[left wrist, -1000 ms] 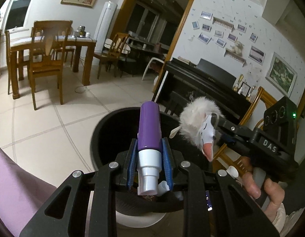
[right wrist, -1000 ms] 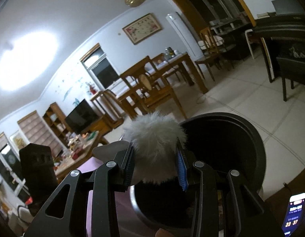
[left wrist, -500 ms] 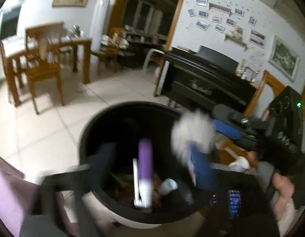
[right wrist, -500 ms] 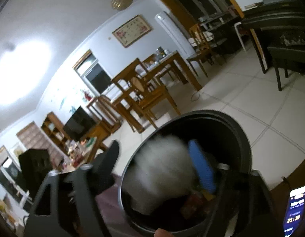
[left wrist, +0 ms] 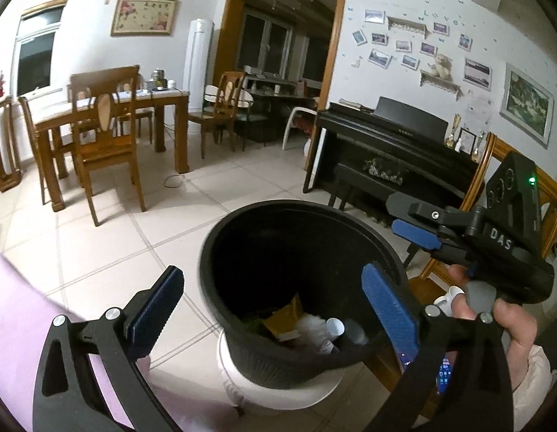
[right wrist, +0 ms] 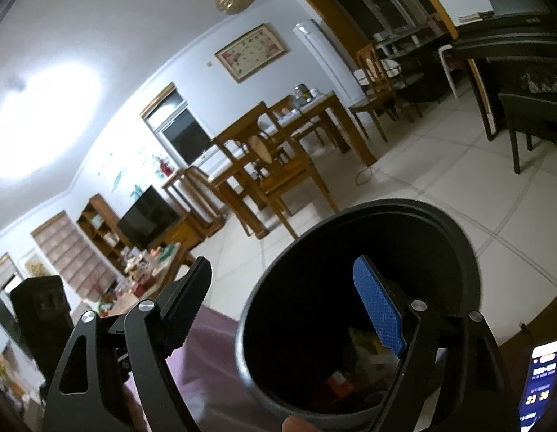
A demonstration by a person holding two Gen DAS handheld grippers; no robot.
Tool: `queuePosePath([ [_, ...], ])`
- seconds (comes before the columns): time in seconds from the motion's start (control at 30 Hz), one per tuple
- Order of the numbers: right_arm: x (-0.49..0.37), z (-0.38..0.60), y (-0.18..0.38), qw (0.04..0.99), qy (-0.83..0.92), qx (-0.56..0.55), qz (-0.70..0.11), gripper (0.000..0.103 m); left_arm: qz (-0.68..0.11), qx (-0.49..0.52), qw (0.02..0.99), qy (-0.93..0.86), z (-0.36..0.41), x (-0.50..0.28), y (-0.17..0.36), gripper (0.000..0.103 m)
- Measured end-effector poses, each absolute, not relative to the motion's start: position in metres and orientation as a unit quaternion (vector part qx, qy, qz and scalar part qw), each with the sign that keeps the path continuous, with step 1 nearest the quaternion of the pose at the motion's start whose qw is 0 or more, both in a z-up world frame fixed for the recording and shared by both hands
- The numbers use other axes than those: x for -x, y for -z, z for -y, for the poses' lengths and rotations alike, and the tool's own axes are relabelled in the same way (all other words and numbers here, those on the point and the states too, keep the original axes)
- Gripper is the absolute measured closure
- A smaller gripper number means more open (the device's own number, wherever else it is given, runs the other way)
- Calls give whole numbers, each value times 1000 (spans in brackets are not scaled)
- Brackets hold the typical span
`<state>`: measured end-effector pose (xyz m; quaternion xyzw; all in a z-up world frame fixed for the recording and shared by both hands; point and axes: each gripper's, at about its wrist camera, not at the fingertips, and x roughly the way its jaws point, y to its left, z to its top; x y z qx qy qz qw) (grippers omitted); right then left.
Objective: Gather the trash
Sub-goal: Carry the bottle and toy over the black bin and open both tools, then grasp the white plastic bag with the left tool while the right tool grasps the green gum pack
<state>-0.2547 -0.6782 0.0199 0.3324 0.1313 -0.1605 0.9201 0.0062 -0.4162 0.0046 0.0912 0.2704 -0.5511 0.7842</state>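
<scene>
A black trash bin [left wrist: 242, 230] stands on a white base on the tiled floor. Inside it lie a white furry toy [left wrist: 311, 327], a white-capped bottle [left wrist: 334, 327] and a yellow wrapper [left wrist: 284, 318]. My left gripper [left wrist: 275, 306] is wide open and empty over the bin's near rim. My right gripper [right wrist: 285, 302] is also wide open and empty above the bin [right wrist: 440, 223]; it shows from the side in the left wrist view [left wrist: 415, 232], over the bin's right rim.
A wooden dining table with chairs [left wrist: 98, 122] stands at the back left. A black piano [left wrist: 390, 144] is at the right. A phone with a lit screen [right wrist: 541, 374] lies right of the bin. A purple surface [left wrist: 15, 324] is at the lower left.
Both grippers opened. The purple bottle dropped from the left gripper and the white furry toy dropped from the right gripper; both now lie in the bin.
</scene>
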Motion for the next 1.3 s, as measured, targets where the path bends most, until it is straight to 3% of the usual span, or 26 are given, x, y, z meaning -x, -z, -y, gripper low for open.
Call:
queuePosePath([
  [0.73,100,470,-59,949,4,-228,-216,23,-285,42,891,351,154,-89,-9,5],
  [0.93,45,400,-60,945,-55,-202,-251,23,-307,44,913,265,89,-119,5,5],
  [1.17,-33,315,-54,931,-112,-158,-310,23,-366,16,902,230,67,-163,32,6],
  [1.23,-57,294,-53,926,-123,-143,-327,23,-378,5,896,231,68,-174,38,13],
  [1.3,-73,277,-46,922,-132,-129,-340,24,-393,-3,888,241,69,-178,46,33],
])
